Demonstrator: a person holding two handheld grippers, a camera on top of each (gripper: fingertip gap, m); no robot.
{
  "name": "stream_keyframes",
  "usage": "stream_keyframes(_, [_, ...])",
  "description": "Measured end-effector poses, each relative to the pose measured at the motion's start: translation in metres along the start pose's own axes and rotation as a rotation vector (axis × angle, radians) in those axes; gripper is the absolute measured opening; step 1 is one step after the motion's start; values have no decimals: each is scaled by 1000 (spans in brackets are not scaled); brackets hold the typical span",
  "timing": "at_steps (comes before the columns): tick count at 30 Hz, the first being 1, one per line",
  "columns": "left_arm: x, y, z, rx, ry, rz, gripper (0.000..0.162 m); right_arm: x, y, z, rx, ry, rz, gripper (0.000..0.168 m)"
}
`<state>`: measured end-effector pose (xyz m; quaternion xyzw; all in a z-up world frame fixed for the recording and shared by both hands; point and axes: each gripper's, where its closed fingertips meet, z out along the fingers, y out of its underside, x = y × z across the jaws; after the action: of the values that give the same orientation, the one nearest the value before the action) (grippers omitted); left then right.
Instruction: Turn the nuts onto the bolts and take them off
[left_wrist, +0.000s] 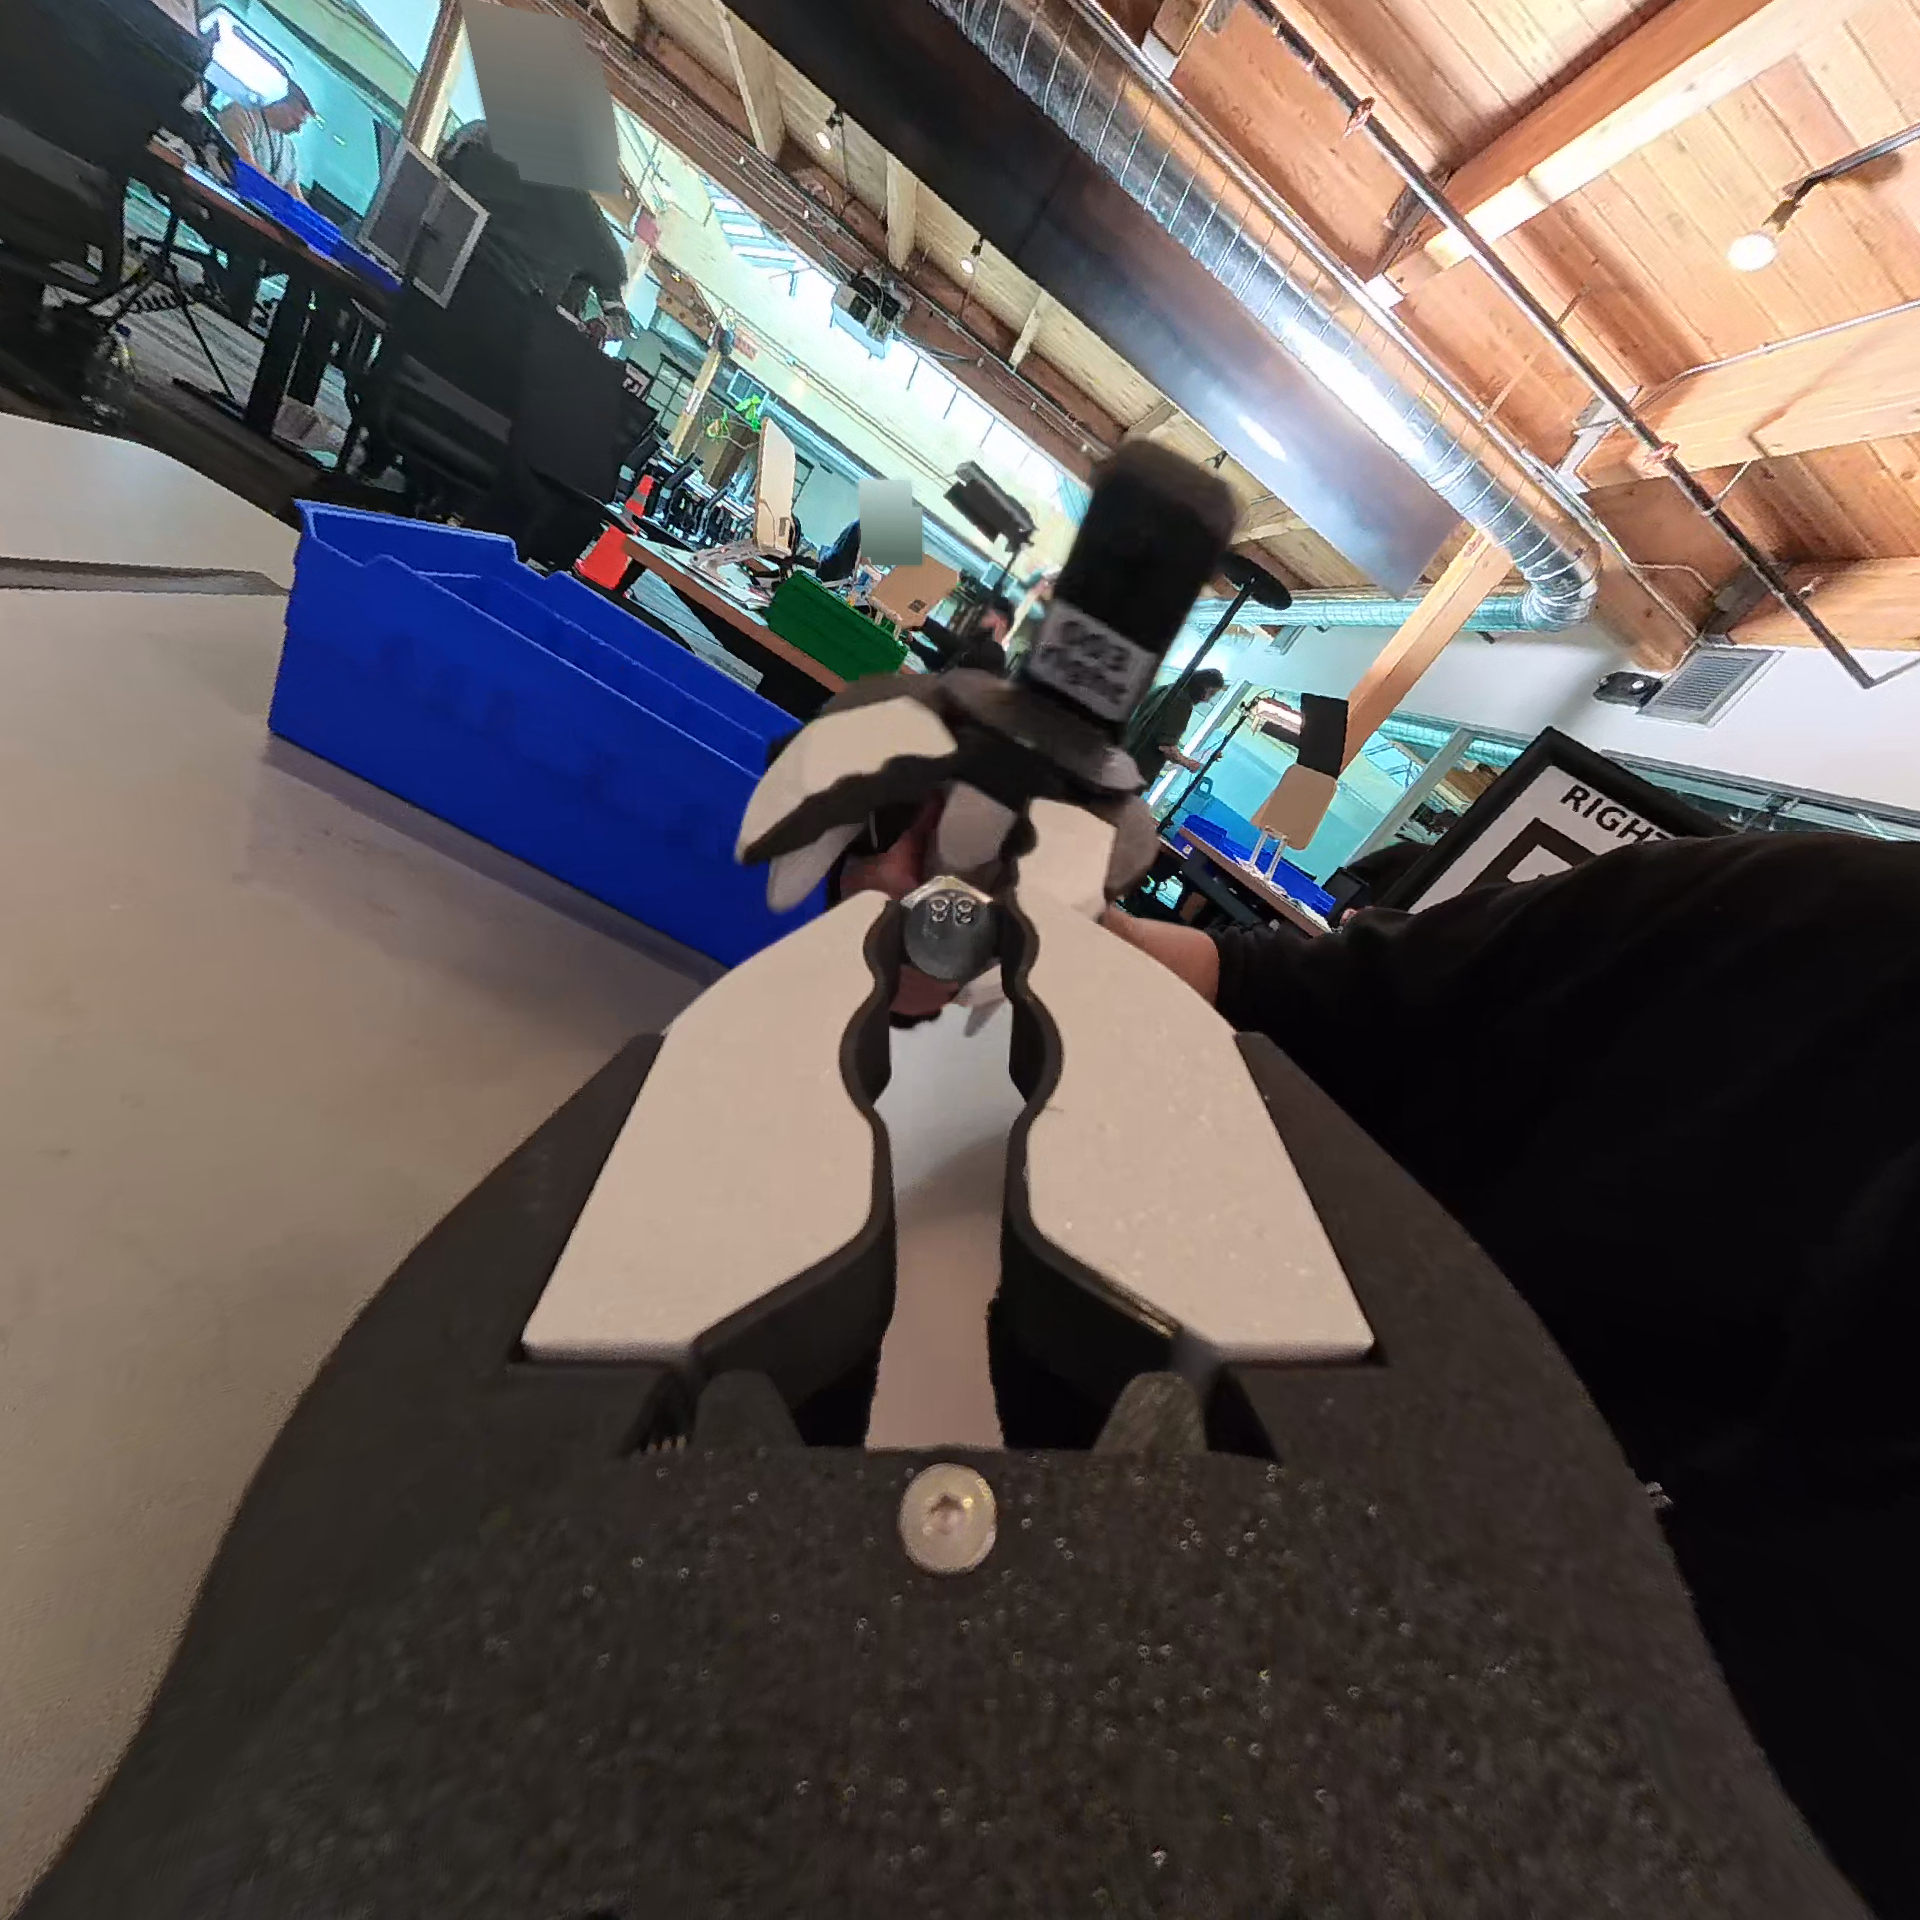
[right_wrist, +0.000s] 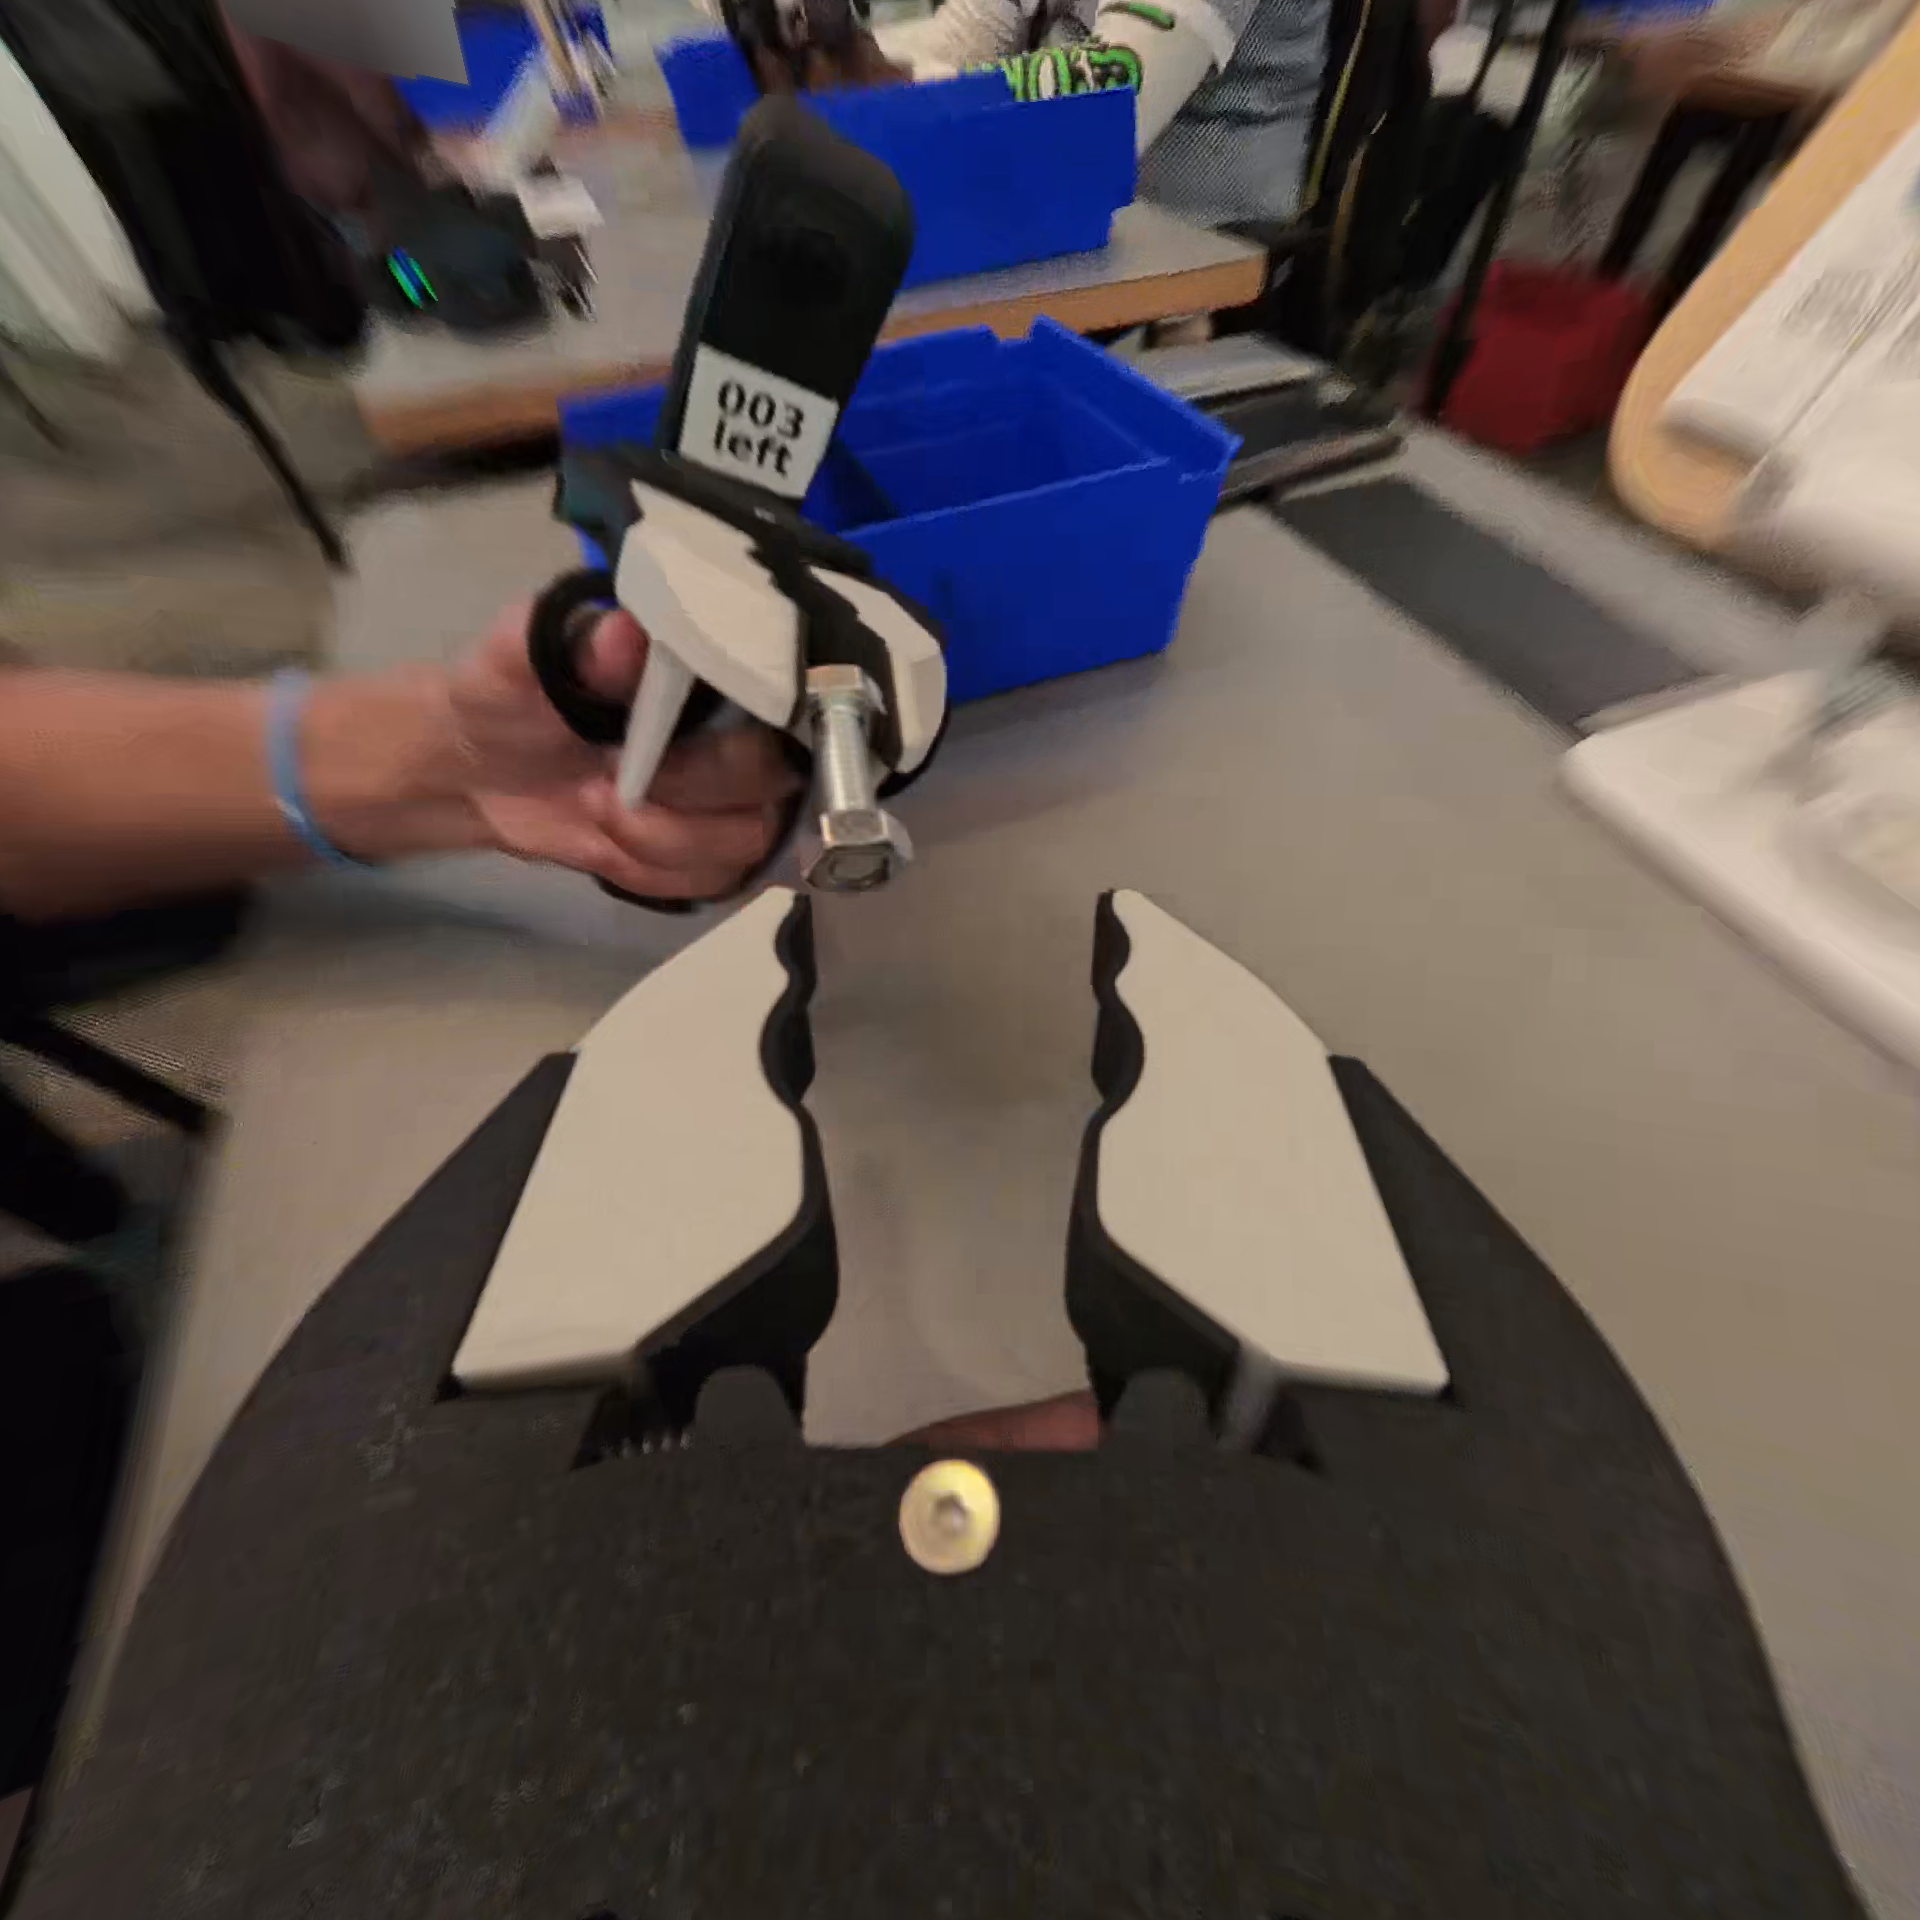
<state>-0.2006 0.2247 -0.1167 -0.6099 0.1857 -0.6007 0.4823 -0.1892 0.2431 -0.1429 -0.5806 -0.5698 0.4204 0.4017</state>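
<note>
In front of the blue bin (right_wrist: 997, 520), above the grey surface (right_wrist: 1299, 831), the left gripper (right_wrist: 862, 691) pinches a steel bolt (right_wrist: 844, 753) by its head end, its fingers (right_wrist: 727, 623) pressed against the hexagon so the threaded shank juts free toward the other tool. This hold seems chosen to leave the whole thread and its tip clear, and to stop the bolt from spinning while something is turned on it. A nut (right_wrist: 854, 847) sits at the far end of the shank, near the tip, on the side away from the bin; how deep it is threaded cannot be told. The right gripper (right_wrist: 951, 914) faces that nut with its fingers spread wide and nothing between them, the nut just beyond the tip of its left finger and slightly off its centre line. Judging by this, the spread is an approach or a re-grip between turns, and the gripper would need to shift a little leftward before closing. From the left wrist view the bolt head (left_wrist: 940, 928) shows end-on, seated in a notch of the closed fingers.
</note>
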Motion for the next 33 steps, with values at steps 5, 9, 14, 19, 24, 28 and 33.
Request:
stream_keyframes(5, [0, 4, 3, -11, 15, -15, 17, -8, 1, 3, -100, 138, -426, 22])
stream_keyframes(9, [7, 0, 2, 0, 46, -6, 17, -18, -7, 2, -52, 0, -196, 17])
stream_keyframes(14, [10, 0, 4, -14, 19, 43, 17, -30, -21, -7, 39, -544, 809, 17])
stream_keyframes(19, [4, 0, 3, -10, -7, 34, 17, -28, -23, -5, 119, -740, 1277, 18])
stream_keyframes(24, [2, -4, 0, 29, 3, -6, 17, -25, -14, -2, 89, -369, 537, 51])
stream_keyframes(28, [2, 0, 2, 7, 16, -13, 17, -11, -10, -4, 55, 50, -217, 46])
stream_keyframes(33, [3, 8, 6, -28, 34, -26, 17, -10, -7, -2, 21, 162, -487, 24])
